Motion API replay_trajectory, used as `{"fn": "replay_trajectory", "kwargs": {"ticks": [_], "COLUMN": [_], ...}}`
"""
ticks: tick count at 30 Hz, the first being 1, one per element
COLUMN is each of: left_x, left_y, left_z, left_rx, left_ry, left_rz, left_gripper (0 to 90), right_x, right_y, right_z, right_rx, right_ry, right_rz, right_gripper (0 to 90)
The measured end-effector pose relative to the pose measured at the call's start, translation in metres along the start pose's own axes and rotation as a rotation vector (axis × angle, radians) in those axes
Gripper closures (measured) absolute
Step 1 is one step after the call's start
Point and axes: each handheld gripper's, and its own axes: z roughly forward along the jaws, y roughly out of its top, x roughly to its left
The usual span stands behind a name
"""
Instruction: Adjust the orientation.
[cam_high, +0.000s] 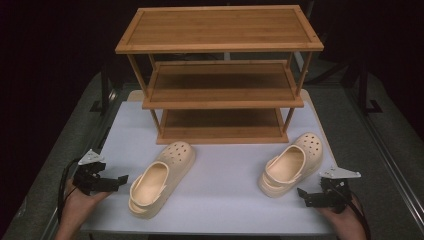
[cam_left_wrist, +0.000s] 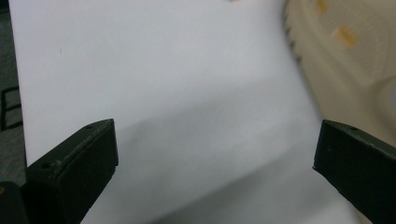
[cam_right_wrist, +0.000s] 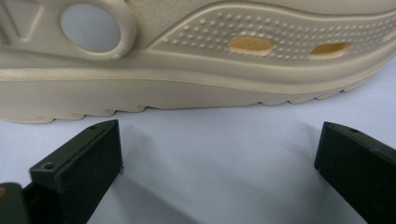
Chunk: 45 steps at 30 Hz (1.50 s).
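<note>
Two cream clogs, no readable markings: left clog just beside the left gripper, jaws wide, empty; right clog just ahead of the right gripper, jaws wide, empty. White table; wooden rack beyond both; dark room.

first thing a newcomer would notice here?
The three-tier wooden rack standing at the far side of the white table, shelves bare. In front of it lie two cream clogs: the left clog beside the open left gripper, the right clog just ahead of the open right gripper.
</note>
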Motion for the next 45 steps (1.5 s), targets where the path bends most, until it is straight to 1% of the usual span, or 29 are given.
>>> {"fn": "replay_trajectory", "kwargs": {"ticks": [5,6,7,8,10,14,18,19,20,21,22,23,24,26,28,29,30,31,32,33,34,35,36,38,41,42,43,44,45], "left_x": [-0.003,-0.003,-0.005,-0.005,-0.004,-0.004,-0.004,-0.004,-0.004,-0.004,-0.004,-0.004,-0.004,-0.004,-0.004,-0.004,-0.004,-0.004,-0.004,-0.004,-0.004,-0.004,-0.004,-0.004,-0.004,-0.004,-0.004,-0.004,-0.004], "left_y": [-0.009,-0.009,-0.012,-0.012,-0.017,-0.017,-0.017,-0.017,-0.017,-0.017,-0.017,-0.017,-0.018,-0.018,-0.018,-0.018,-0.018,-0.018,-0.018,-0.018,-0.018,-0.018,-0.018,-0.018,-0.018,-0.018,-0.018,-0.018,-0.018], "left_z": [0.017,0.017,0.018,0.018,0.018,0.018,0.018,0.018,0.018,0.018,0.018,0.018,0.018,0.018,0.018,0.018,0.018,0.018,0.018,0.018,0.018,0.018,0.018,0.018,0.018,0.018,0.018,0.018,0.018], "left_rx": [0.045,0.045,0.013,0.013,-0.030,-0.029,-0.030,-0.030,-0.031,-0.031,-0.031,-0.031,-0.033,-0.033,-0.034,-0.034,-0.034,-0.035,-0.035,-0.035,-0.035,-0.035,-0.036,-0.035,-0.034,-0.034,-0.034,-0.034,-0.034], "left_ry": [0.007,0.007,0.016,0.016,0.007,0.007,0.007,0.007,0.008,0.008,0.007,0.007,0.008,0.008,0.006,0.006,0.006,0.006,0.006,0.006,0.006,0.006,0.006,0.006,0.005,0.005,0.004,0.004,0.005], "left_rz": [0.028,0.028,0.050,0.050,0.056,0.056,0.055,0.055,0.056,0.055,0.056,0.056,0.055,0.054,0.052,0.052,0.052,0.053,0.052,0.051,0.051,0.051,0.051,0.051,0.051,0.051,0.051,0.051,0.051], "left_gripper": [0.0,0.0,0.0,0.0,0.0,0.0,0.0,0.0,0.0,0.0,0.0,0.0,0.0,0.0,0.0,0.0,0.0,0.0,0.0,0.0,0.0,0.0,0.0,0.0,0.0,0.0,0.0,0.0,0.0], "right_x": [0.000,0.000,0.000,0.000,0.000,0.000,0.000,0.002,0.003,0.003,0.004,0.004,0.002,-0.001,-0.002,-0.001,-0.001,-0.001,-0.001,-0.003,-0.006,-0.008,-0.011,-0.018,-0.029,-0.029,-0.035,-0.035,-0.042], "right_y": [0.001,0.001,0.001,0.001,0.001,0.001,0.002,0.003,0.005,0.006,0.006,0.006,0.006,0.007,0.009,0.011,0.011,0.012,0.013,0.016,0.018,0.020,0.023,0.027,0.035,0.035,0.041,0.041,0.049], "right_z": [0.000,0.000,0.000,0.000,0.000,0.000,0.000,-0.001,-0.004,-0.006,-0.008,-0.008,-0.011,-0.015,-0.018,-0.020,-0.020,-0.022,-0.023,-0.025,-0.026,-0.027,-0.029,-0.032,-0.035,-0.035,-0.036,-0.036,-0.036], "right_rx": [0.008,0.005,0.006,0.006,0.007,0.005,0.019,0.031,0.043,0.043,0.041,0.041,0.045,0.035,0.039,0.039,0.039,0.037,0.034,0.025,0.025,0.021,0.011,-0.004,-0.027,-0.027,-0.030,-0.030,-0.032], "right_ry": [-0.003,0.000,-0.001,-0.001,-0.001,0.000,-0.005,-0.013,-0.010,-0.009,-0.012,-0.012,-0.010,-0.009,0.003,0.001,0.001,0.004,0.010,0.011,0.018,0.022,0.020,0.035,0.042,0.042,0.036,0.036,0.030], "right_rz": [0.003,0.004,0.004,0.004,0.003,0.006,0.011,0.018,0.021,0.020,0.021,0.021,0.027,0.030,0.042,0.037,0.037,0.031,0.028,0.022,0.027,0.035,0.041,0.058,0.081,0.081,0.085,0.085,0.092], "right_gripper": [0.3,0.3,0.2,0.2,0.2,0.3,0.9,2.5,10.7,15.6,18.5,18.5,29.5,42.1,57.0,62.2,62.2,67.2,73.6,83.8,87.8,89.7,89.8,89.8,89.7,89.7,89.7,89.7,89.7]}}
